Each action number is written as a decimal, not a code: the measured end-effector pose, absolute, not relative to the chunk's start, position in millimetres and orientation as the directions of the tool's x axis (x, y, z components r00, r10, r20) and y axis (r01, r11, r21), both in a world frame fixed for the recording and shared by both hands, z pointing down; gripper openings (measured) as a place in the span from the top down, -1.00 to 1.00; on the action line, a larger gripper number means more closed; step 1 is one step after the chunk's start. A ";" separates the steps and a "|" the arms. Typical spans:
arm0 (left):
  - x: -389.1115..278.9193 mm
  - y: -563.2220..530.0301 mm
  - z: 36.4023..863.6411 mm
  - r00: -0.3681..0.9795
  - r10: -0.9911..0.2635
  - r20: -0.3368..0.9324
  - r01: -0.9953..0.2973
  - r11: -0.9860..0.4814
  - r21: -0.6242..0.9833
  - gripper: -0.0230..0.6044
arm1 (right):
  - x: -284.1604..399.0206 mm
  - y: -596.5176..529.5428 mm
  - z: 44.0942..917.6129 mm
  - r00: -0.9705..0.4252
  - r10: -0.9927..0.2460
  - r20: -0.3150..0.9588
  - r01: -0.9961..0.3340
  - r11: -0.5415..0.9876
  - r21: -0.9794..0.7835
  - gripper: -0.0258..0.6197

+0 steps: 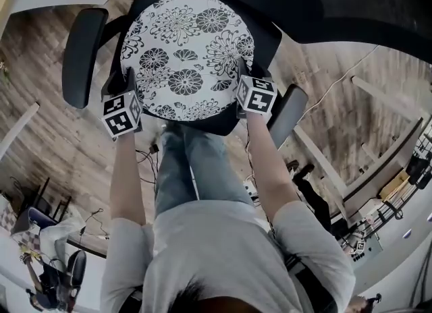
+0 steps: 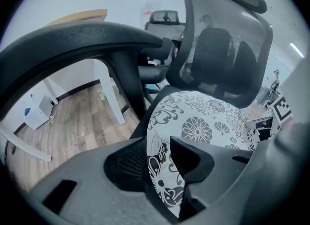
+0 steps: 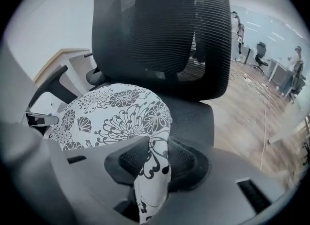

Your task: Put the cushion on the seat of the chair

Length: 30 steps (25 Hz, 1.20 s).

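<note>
Already the floral cushion (image 1: pixel 185 55) lies on the chair seat (image 1: pixel 266 32), its right edge pinched in the right claw (image 3: pixel 157 159) (left claw (image 2: pixel 162 163) apart, edge loose between).

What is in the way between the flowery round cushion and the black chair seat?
Nothing that I can see. The round black-and-white flowered cushion already rests right on the black chair seat, with no other thing showing between them.
</note>
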State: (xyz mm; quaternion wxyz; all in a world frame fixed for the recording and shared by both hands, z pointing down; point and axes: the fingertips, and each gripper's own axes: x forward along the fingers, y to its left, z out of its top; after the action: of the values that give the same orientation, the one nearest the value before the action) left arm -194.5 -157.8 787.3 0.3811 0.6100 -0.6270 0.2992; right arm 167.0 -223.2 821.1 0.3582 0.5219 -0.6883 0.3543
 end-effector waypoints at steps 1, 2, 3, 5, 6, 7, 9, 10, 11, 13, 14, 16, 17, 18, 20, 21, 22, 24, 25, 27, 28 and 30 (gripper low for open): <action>-193.5 -159.4 784.5 0.041 -0.545 0.837 -0.993 0.071 0.094 0.50 | 167.6 -223.3 817.5 -0.195 -0.477 0.857 -0.975 0.189 -0.116 0.64; -192.1 -161.0 781.0 0.046 -0.555 0.830 -0.993 0.062 0.096 0.46 | 168.1 -223.5 813.0 -0.189 -0.493 0.849 -0.977 0.177 -0.115 0.63; -190.4 -162.4 777.1 0.049 -0.565 0.823 -0.994 0.050 0.094 0.45 | 168.4 -223.7 807.7 -0.182 -0.511 0.840 -0.980 0.166 -0.111 0.62; -186.2 -164.5 768.8 0.053 -0.585 0.810 -0.996 0.025 0.083 0.45 | 169.1 -223.2 796.0 -0.161 -0.550 0.820 -0.985 0.142 -0.098 0.62; -184.1 -165.1 764.7 0.053 -0.594 0.803 -0.997 0.013 0.076 0.45 | 169.5 -222.5 789.9 -0.148 -0.568 0.810 -0.988 0.129 -0.090 0.62; -182.4 -165.5 760.3 0.052 -0.602 0.796 -0.998 0.005 0.069 0.45 | 169.9 -221.7 783.8 -0.136 -0.585 0.800 -0.990 0.116 -0.083 0.62; -180.5 -165.7 751.3 0.046 -0.619 0.784 -0.998 0.000 0.058 0.45 | 169.9 -220.1 771.5 -0.114 -0.615 0.780 -0.993 0.093 -0.072 0.62; -180.1 -165.8 746.6 0.042 -0.626 0.778 -0.998 0.002 0.056 0.45 | 169.3 -219.4 765.6 -0.108 -0.627 0.771 -0.994 0.084 -0.070 0.62; -180.0 -165.9 741.8 0.040 -0.634 0.772 -0.998 0.005 0.056 0.45 | 168.2 -218.9 759.8 -0.105 -0.638 0.762 -0.994 0.078 -0.072 0.62; -179.5 -166.1 731.8 0.044 -0.651 0.758 -0.998 0.008 0.065 0.45 | 164.6 -218.1 748.2 -0.106 -0.659 0.745 -0.994 0.075 -0.076 0.62; -178.9 -165.7 726.7 0.049 -0.658 0.751 -0.997 0.006 0.071 0.45 | 162.7 -217.4 742.3 -0.107 -0.668 0.736 -0.994 0.079 -0.073 0.62; -177.2 -163.5 716.5 0.062 -0.671 0.739 -0.997 -0.001 0.083 0.47 | 159.4 -215.4 731.0 -0.106 -0.684 0.722 -0.994 0.091 -0.060 0.62; -176.4 -161.9 711.5 0.068 -0.676 0.734 -0.996 -0.005 0.088 0.52 | 158.0 -214.2 726.1 -0.107 -0.690 0.716 -0.994 0.096 -0.056 0.62; -175.9 -160.4 706.7 0.074 -0.682 0.728 -0.996 -0.010 0.091 0.57 | 156.9 -212.9 721.5 -0.108 -0.697 0.709 -0.994 0.097 -0.056 0.62; -175.8 -157.5 697.9 0.083 -0.692 0.717 -0.995 -0.021 0.095 0.64 | 156.5 -210.2 713.1 -0.103 -0.711 0.696 -0.995 0.086 -0.059 0.62; -175.9 -156.0 694.0 0.090 -0.697 0.711 -0.995 -0.028 0.098 0.66 | 156.9 -208.2 709.3 -0.098 -0.716 0.691 -0.995 0.077 -0.061 0.62; -175.9 -154.6 690.2 0.097 -0.703 0.705 -0.994 -0.035 0.102 0.67 | 157.5 -206.0 705.7 -0.093 -0.721 0.687 -0.996 0.069 -0.063 0.62; -176.0 -153.0 681.9 0.109 -0.715 0.691 -0.993 -0.051 0.105 0.70 | 158.1 -201.6 697.8 -0.095 -0.730 0.677 -0.995 0.063 -0.072 0.63; -176.1 -152.6 677.0 0.113 -0.722 0.683 -0.993 -0.057 0.104 0.73 | 157.4 -199.5 693.0 -0.104 -0.734 0.671 -0.994 0.067 -0.081 0.70; -176.0 -150.8 665.8 0.119 -0.734 0.669 -0.992 -0.068 0.101 0.81 | 154.9 -193.6 681.8 -0.128 -0.738 0.662 -0.992 0.085 -0.097 0.82; -175.4 -149.2 659.5 0.123 -0.739 0.662 -0.992 -0.073 0.102 0.84 | 153.7 -189.6 675.8 -0.139 -0.740 0.659 -0.990 0.097 -0.100 0.83; -172.9 -145.7 646.4 0.134 -0.751 0.647 -0.991 -0.086 0.105 0.87 | 150.9 -181.6 663.3 -0.156 -0.745 0.649 -0.988 0.121 -0.099 0.85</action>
State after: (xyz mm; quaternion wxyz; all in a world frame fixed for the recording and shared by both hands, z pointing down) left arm -172.9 -145.7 646.4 0.2705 0.7028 -0.6194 0.2219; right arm 150.9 -181.6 663.3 0.2294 0.6077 -0.7127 0.2647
